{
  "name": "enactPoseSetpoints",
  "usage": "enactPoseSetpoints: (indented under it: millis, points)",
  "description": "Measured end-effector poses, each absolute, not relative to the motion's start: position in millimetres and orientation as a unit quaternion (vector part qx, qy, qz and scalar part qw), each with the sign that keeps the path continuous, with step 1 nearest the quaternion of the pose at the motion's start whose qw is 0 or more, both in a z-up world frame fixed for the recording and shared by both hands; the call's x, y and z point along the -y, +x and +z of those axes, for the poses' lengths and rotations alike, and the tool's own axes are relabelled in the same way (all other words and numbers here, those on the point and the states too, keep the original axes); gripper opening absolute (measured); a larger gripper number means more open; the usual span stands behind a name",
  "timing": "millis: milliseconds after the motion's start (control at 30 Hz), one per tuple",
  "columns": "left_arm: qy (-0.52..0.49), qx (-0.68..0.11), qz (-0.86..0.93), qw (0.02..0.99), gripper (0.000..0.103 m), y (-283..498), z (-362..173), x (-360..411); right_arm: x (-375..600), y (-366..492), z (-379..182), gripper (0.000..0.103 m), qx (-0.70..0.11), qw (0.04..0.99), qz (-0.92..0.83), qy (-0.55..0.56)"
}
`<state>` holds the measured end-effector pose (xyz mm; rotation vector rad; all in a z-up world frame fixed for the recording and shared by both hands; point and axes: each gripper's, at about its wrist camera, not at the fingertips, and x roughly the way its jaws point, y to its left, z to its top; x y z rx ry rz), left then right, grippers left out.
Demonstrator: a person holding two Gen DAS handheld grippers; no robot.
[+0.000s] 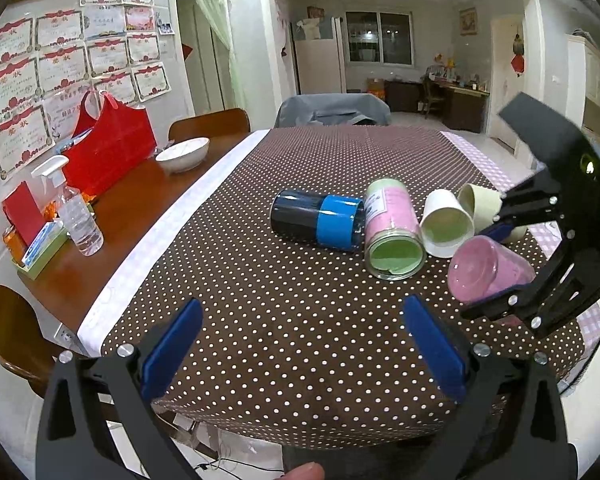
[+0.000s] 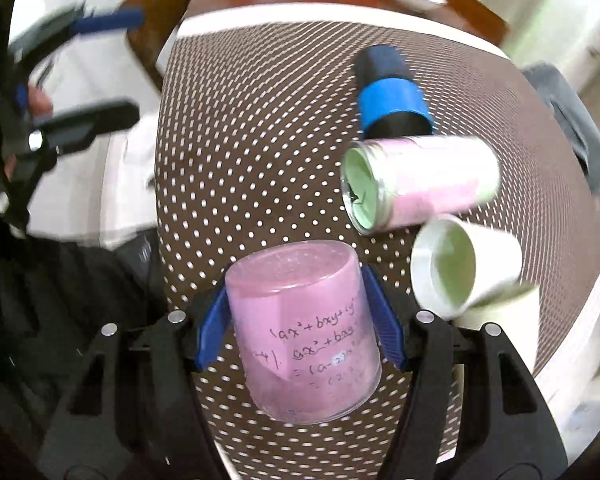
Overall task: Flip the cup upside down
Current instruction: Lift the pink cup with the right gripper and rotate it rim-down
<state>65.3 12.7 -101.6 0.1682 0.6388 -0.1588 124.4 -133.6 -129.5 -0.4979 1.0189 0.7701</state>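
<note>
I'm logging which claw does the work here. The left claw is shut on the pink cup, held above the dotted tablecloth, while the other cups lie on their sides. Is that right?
Not quite: it is the right claw that is shut on the pink cup, as the right wrist view shows. The left claw is open and holds nothing. The rest stands: the cup is above the dotted tablecloth and the other cups lie on their sides.

Pink clear cup w/ handwritten math, tilted, held above dotted cloth, base up.

At the right of the frame, a pink cup is being gripped by the right gripper; the left gripper is being held open below.
</note>
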Motion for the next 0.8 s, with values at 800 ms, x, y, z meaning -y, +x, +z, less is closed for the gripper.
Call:
enactPoseSetpoints:
  millis: [800]
  points:
    - [0.08,-0.303,-0.078,0.947,0.099,59,-91,-14,186,98,-154,0.063,-0.315,0.918,0.195,0.141]
